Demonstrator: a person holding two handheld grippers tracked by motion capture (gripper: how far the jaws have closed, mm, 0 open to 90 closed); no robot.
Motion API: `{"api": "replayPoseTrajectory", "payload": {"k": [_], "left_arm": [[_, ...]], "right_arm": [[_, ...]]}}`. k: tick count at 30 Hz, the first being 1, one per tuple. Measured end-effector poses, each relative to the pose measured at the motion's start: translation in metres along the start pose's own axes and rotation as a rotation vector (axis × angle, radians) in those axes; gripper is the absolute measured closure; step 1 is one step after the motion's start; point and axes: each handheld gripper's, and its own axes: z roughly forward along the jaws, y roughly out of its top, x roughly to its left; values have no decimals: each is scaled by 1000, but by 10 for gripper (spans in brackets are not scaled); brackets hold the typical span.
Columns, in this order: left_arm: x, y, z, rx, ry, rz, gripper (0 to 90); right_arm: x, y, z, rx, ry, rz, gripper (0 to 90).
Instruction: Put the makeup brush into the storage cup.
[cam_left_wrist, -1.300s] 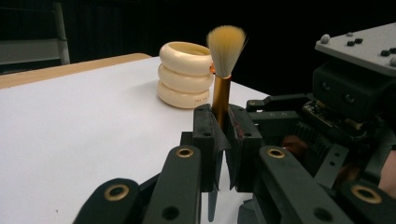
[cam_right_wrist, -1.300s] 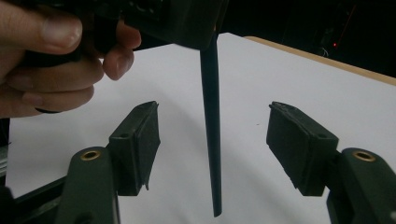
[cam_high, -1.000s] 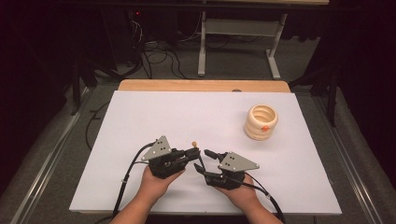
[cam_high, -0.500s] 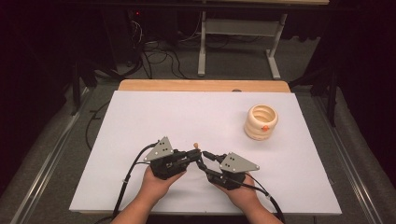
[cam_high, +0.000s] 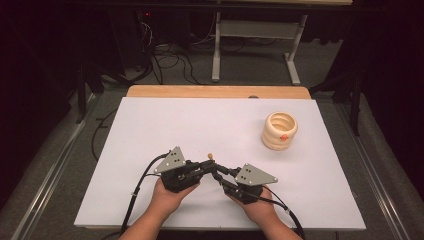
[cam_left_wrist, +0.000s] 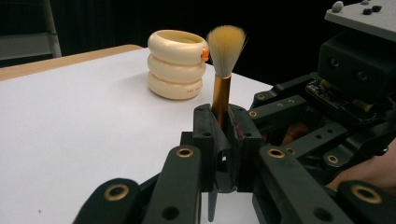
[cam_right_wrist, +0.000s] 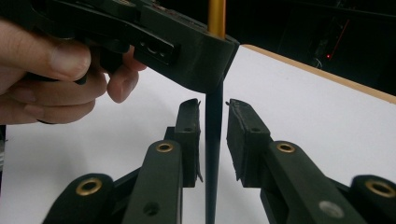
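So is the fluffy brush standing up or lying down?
Standing up. The tan-bristled brush with the gold ferrule points bristles-up, its handle clamped in the left gripper, with the cream ringed pot behind it.

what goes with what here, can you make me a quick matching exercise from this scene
Column 1:
1. brush
2. ribbed holder
3. left tongs
4. right tongs

Column 2:
a. standing alone on the table's right side
b. shut on the gold ferrule
c. held upright, bristles on top
d. either side of the dark handle, jaws just been closing

Pairs: 1-c, 2-a, 3-b, 4-d
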Motion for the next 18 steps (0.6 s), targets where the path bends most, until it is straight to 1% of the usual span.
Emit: {"api": "replayPoseTrajectory", "payload": {"k": [6,8,13,14,15,16,18], "left_arm": [[0,1,-1,-1,2,3,835],[0,1,-1,-2,2,2,835],[-2,1,-1,-3,-1,1,834],[-2,1,0,-5,0,0,835],[-2,1,0,-5,0,0,835],[-2,1,-1,-7,0,-1,834],[-1,1,-1,-5,0,1,834]], "right_arm": [[0,0,0,3,-10,8,798],[0,0,0,-6,-4,5,803],[1,0,0,-6,-2,3,815],[2,1,-1,-4,-16,-6,838],[2,1,-1,-10,-9,-3,843],[2,1,-1,-7,-15,-12,844],[2,1,0,-12,-12,-16,849]]}}
